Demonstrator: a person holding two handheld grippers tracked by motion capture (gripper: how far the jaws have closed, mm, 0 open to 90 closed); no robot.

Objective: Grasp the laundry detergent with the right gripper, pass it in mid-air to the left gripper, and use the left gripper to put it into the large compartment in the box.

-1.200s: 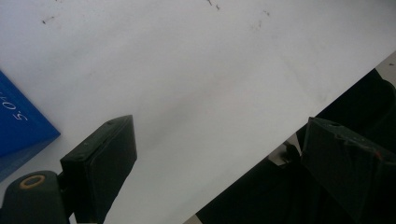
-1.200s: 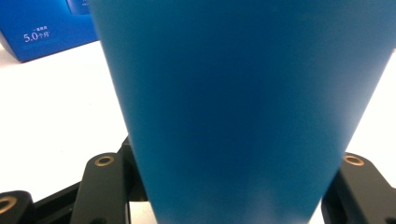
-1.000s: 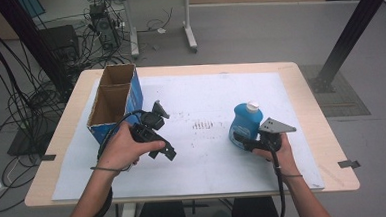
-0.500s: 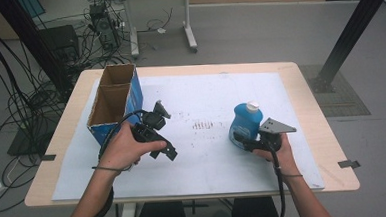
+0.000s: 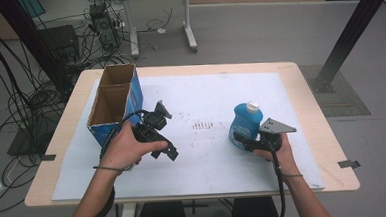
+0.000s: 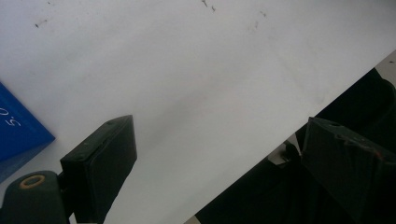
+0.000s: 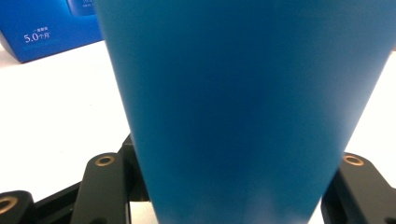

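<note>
Both forearms enter bare from the bottom of the high view, no sleeves showing. The left gripper (image 5: 154, 133), left of centre, is black and blocky, with a black cable looping back along the arm. The right gripper (image 5: 246, 139), right of centre, is black under a grey three-cornered plate, its cable trailing down. Its own view shows brass-ringed screws on black jaw links.

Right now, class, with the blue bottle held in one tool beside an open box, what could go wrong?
1. The right tool grips the blue bottle low on its body, so it could tip when lifted.
2. The cardboard box has narrow compartments; the bottle may catch a rim.
</note>
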